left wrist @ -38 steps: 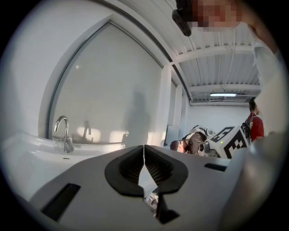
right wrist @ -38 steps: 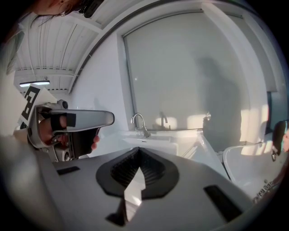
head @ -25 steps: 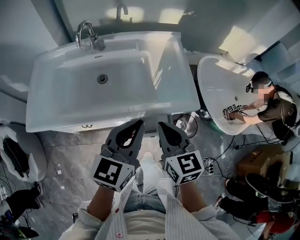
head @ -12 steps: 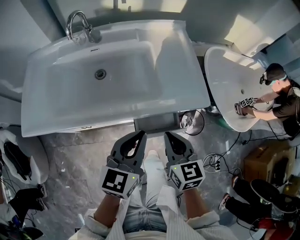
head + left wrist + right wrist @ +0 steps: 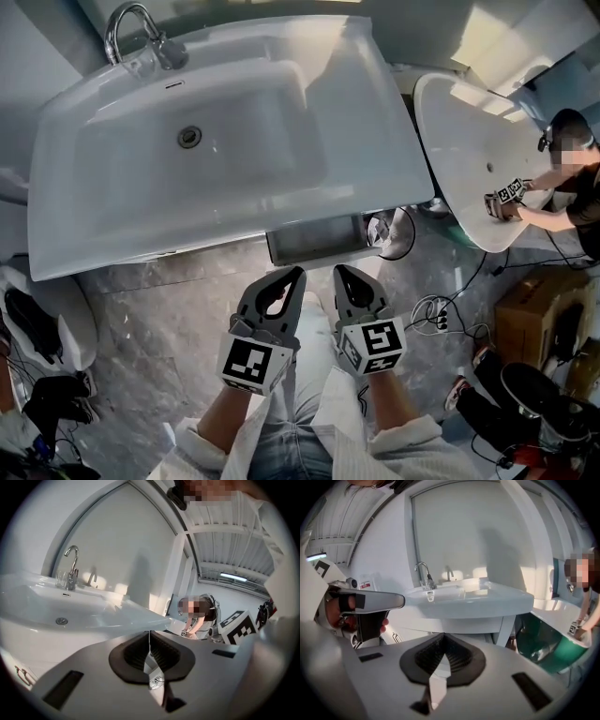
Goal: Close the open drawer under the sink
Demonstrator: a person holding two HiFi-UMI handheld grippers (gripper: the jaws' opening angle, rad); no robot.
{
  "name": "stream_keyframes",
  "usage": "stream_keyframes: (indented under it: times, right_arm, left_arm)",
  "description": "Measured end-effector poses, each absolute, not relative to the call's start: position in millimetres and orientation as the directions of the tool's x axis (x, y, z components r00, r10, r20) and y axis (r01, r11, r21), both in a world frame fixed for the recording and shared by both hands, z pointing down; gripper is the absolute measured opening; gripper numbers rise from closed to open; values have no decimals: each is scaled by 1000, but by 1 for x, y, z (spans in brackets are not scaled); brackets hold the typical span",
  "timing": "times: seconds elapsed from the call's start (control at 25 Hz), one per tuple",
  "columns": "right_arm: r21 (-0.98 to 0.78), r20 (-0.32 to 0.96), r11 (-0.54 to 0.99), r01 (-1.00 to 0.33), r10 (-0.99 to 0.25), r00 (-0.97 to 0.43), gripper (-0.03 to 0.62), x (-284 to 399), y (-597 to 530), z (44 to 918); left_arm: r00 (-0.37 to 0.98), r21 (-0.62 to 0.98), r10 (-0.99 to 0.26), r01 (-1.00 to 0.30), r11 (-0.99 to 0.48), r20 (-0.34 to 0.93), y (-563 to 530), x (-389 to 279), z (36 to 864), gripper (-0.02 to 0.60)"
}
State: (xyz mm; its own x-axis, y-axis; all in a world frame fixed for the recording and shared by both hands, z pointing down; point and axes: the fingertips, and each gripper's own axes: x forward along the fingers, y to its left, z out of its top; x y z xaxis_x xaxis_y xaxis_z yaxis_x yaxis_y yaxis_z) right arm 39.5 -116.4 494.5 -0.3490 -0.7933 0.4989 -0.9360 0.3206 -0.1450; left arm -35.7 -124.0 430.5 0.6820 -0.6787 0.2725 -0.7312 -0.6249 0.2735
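Note:
The wide white sink [image 5: 206,141] with its chrome tap [image 5: 131,33] fills the upper head view. From under its front edge an open drawer [image 5: 314,241] juts out, grey inside. My left gripper [image 5: 292,276] and right gripper [image 5: 344,273] hang side by side just in front of the drawer, a small gap away from it. Both are shut with nothing held. In the left gripper view the shut left gripper [image 5: 150,633] points at the sink [image 5: 70,616]. In the right gripper view the right gripper [image 5: 442,638] points below the sink [image 5: 473,599].
A second white basin [image 5: 469,159] stands to the right, with another person [image 5: 577,178] working at it. Cables [image 5: 436,314] and a cardboard box [image 5: 534,305] lie on the marble floor [image 5: 169,309] at right. A white fixture [image 5: 42,319] stands at left.
Both grippers have drawn back a little from the sink's front edge. More of the open drawer now shows under the sink. Both stay shut.

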Motion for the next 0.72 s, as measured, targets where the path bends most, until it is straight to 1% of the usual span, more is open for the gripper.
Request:
stream_keyframes:
  times: [0.36, 0.72]
  right_arm:
    - [-150, 563, 305, -940, -756, -335, 9, 39, -103, 556]
    - [-159, 574, 304, -939, -745, -339, 9, 38, -98, 595]
  left_arm:
    - [702, 294, -625, -712, -638, 342, -110, -28, 485, 18]
    - [718, 307, -589, -694, -652, 372, -103, -24, 521, 18]
